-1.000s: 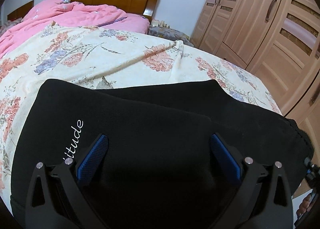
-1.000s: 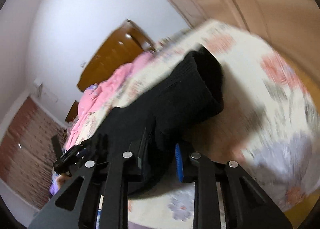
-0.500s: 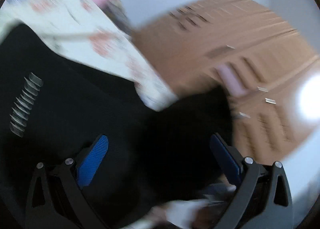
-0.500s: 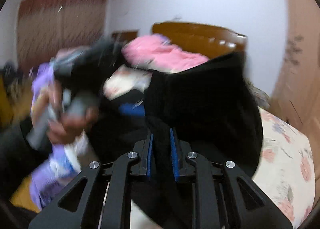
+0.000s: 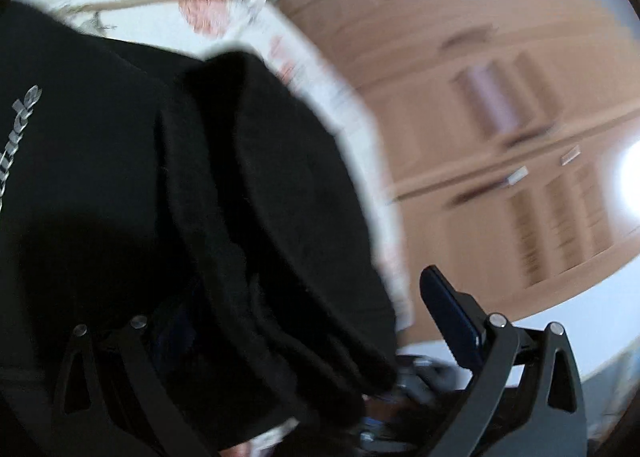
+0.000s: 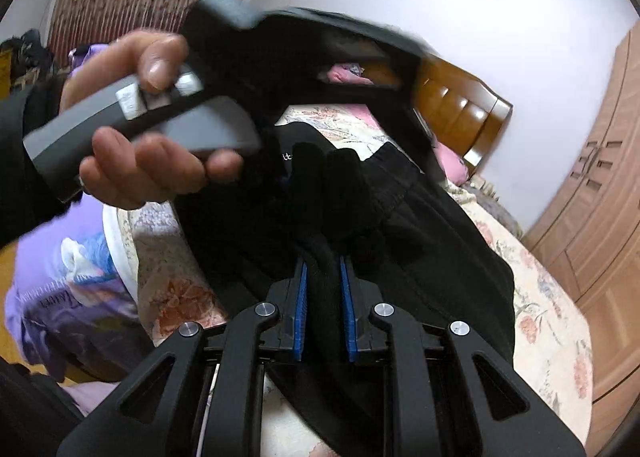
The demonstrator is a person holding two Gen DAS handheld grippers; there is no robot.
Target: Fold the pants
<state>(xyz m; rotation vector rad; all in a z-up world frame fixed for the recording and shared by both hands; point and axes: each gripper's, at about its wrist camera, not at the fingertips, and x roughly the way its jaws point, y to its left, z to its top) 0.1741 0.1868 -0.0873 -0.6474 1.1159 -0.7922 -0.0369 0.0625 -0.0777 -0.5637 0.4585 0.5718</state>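
Pants point(image 6: 420, 225) bunch between our right gripper point(image 6: 324, 297) jaws, clamped to carry the fold across; left gripper point(image 5: 304, 329) jaws gape, releasing.

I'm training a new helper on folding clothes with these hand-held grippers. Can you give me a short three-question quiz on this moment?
1. True or false: the right gripper is clamped on a bunch of the black pants.
2. What does the hand in the right wrist view hold? A) a pillow B) the grey handle of the other gripper C) a hanger
3. Fill in: the pants lie on a bed with a ____ pattern on its cover.

Key: 1 true; 2 B; 3 flowered. In the left wrist view the left gripper stands wide, with cloth draped over one side.
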